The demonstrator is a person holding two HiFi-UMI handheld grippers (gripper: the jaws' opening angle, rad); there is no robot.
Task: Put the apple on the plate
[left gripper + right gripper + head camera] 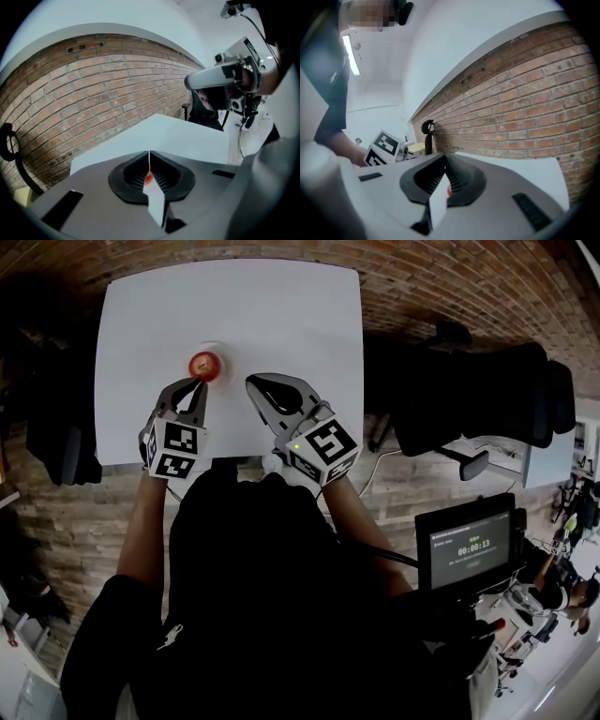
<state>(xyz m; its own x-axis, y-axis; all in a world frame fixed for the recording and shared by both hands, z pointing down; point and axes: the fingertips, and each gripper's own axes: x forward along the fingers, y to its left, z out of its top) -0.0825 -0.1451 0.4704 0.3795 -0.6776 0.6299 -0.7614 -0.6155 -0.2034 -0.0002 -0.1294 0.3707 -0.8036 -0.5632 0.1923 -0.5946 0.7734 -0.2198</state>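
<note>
Spotter: Jaws on your left gripper [149, 153] are together with nothing between them. Only a red sliver of the apple [205, 365] shows through the slit.

Operator: And my right?

Spotter: Same on your right gripper [445, 158]: jaws together, empty.

Operator: Which way does the apple lie?

Spotter: Just ahead of your left tips and a touch to their right. It's very near, but I can't tell whether they touch it. It sits on the small white plate [218, 345], so I'd judge the placing done. Your left is the nearer hand. Your right is off to the apple's right and closer to you.

Operator: Any axis to mind?

Spotter: No, it's round, so no approach is better than another.

Operator: Room to move?

Spotter: Plenty. The plate is left of the middle of the desk [291, 306], well in from the left and far edges, with bare top beyond it and to your right. The near edge runs under your grippers, so pulling back toward yourself looks clear.
</note>
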